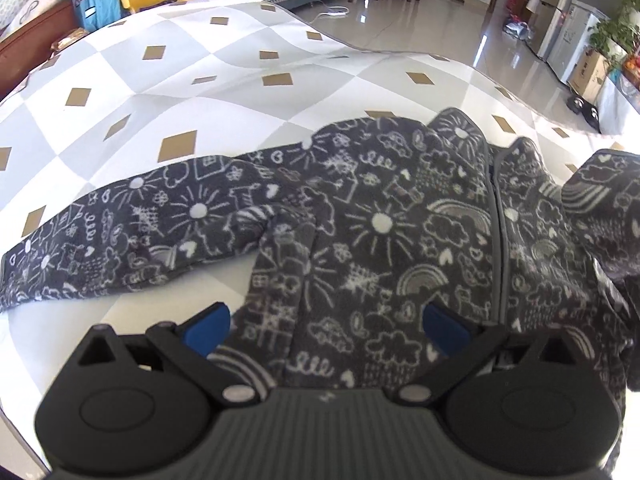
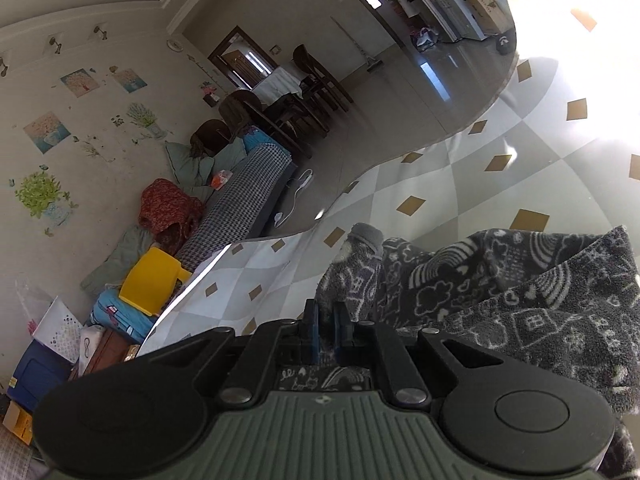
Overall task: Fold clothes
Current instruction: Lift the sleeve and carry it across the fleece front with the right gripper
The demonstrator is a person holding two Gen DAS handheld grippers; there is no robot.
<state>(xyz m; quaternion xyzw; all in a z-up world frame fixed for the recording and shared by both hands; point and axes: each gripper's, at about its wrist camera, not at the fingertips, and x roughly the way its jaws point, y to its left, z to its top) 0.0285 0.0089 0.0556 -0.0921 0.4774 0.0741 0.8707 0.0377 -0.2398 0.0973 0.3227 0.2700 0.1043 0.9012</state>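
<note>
Jacket (image 1: 384,240): lies spread out on the mat (image 1: 168,80), sleeve at 9 o'clock, not folded yet.
Left claw (image 1: 326,320): released, above the jacket.
Right claw (image 2: 326,326): clenched, pinching jacket cloth.

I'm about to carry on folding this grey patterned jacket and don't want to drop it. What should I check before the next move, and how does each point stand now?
1. Right gripper shut on the jacket: ok; the jaws are nearly together with the sleeve rising from between them.
2. Left gripper ready to grasp: ok; jaws wide apart, cloth below them, nothing pinched.
3. Other sleeve laid flat: ok; it stretches sideways on the checked mat.
4. Zip closed: looks closed where visible; lower part cannot tell.
5. Mat beyond the jacket free for folding: ok.
6. Jacket body smooth: not ok; it is rumpled and bunched near the right side.
</note>
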